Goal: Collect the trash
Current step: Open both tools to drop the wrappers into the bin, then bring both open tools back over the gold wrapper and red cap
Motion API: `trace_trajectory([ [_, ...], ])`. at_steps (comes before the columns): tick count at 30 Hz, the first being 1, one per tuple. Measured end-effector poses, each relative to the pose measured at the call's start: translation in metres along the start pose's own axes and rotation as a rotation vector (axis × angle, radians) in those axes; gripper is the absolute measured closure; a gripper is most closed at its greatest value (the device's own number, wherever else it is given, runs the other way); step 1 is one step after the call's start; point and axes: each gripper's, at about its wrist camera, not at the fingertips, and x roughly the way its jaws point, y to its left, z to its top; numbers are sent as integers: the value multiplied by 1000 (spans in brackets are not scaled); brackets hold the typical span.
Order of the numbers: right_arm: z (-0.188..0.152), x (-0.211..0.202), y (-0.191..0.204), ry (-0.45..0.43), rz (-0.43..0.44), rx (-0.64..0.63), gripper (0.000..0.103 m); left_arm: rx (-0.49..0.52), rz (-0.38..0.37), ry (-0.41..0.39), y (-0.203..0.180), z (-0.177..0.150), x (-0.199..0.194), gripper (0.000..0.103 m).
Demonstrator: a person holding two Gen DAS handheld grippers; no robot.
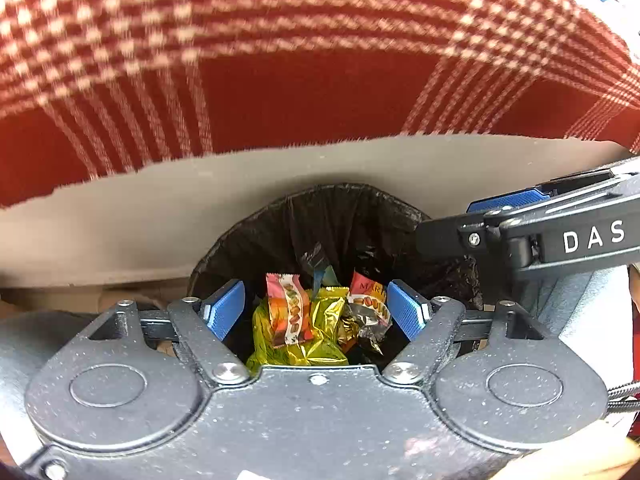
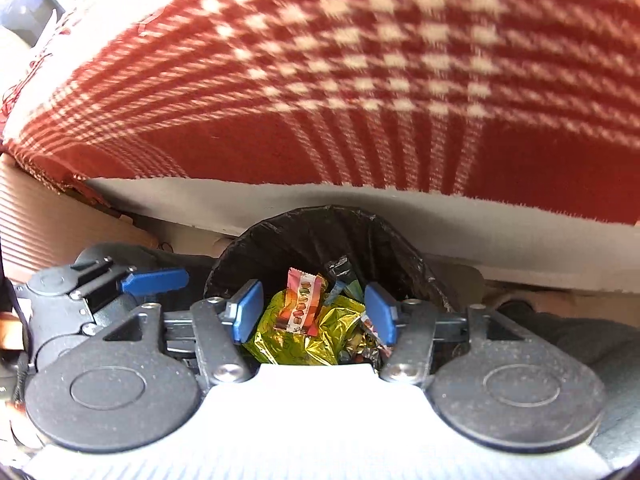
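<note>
Black plastic lines the small round bin [image 1: 340, 220] below both of my claws, and the collected trash sits at its bottom: a crumpled yellow foil wrapper [image 1: 316, 336], a pink-and-orange macaron-print sachet [image 1: 290, 312] lying on top of it, and a red-and-silver wrapper [image 1: 368, 304] crushed against its right side. My left claw [image 1: 316, 312] hangs over the mouth of the bin with its blue pads [image 1: 226, 306] spread wide and nothing between them; the wrappers show through the gap, well below. My right claw [image 2: 316, 312] hangs over the same opening, its own blue pads [image 2: 250, 308] likewise parted and empty. From the left wrist view, the right claw reaches in from the right edge, black, with white lettering on its side; from the right wrist view, the left claw shows at the left edge, just beside the bin's rim. Beyond the bin runs a grey ledge [image 1: 280, 176], and above that a red-and-white checked cloth [image 1: 320, 40] fills the upper frame, blurred.
</note>
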Motion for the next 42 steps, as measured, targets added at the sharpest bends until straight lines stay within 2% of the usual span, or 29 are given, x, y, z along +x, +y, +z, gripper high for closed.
trace_trajectory([
  [5,-1,-13,7,-25,6,-49,25,31,-11,-48,-6,2,-21,25],
  [11,-7,-51,23,-109,33,-176,19,113,-5,-155,-13,1,-67,23],
  [15,-9,-85,30,-179,73,-229,16,112,-24,-299,-11,-3,-107,18],
  [19,-1,-123,33,-302,70,-263,15,112,-40,-464,-10,-4,-142,12],
  [23,8,-152,33,-435,45,-279,15,108,-52,-552,-10,11,-164,8],
  [27,22,-173,31,-556,-25,-289,15,92,-36,-609,-9,38,-174,8],
  [31,44,-177,20,-635,-121,-262,16,70,25,-675,-5,76,-171,8],
  [35,67,-175,6,-670,-183,-232,22,34,56,-704,3,122,-158,8],
  [42,119,-151,-19,-668,-307,-205,33,19,105,-669,13,213,-118,10],
])
